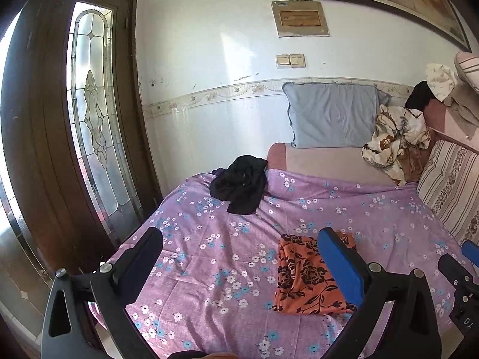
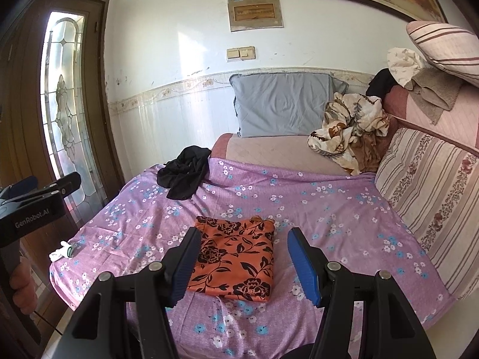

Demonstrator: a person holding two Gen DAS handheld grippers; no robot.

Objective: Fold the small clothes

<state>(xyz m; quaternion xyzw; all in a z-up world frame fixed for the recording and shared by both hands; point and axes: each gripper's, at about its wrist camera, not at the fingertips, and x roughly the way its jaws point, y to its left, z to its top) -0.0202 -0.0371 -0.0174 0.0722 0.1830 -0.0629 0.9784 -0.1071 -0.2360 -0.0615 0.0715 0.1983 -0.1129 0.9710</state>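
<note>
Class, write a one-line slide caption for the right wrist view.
Open right tool above a folded orange black-flowered cloth on a purple floral bedsheet; crumpled black garment lies beyond.

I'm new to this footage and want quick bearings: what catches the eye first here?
A folded orange cloth with black flowers lies on the purple floral sheet, just ahead of the open right tool. A crumpled black garment sits farther back, near the stained-glass door. The left tool is open too.
</note>
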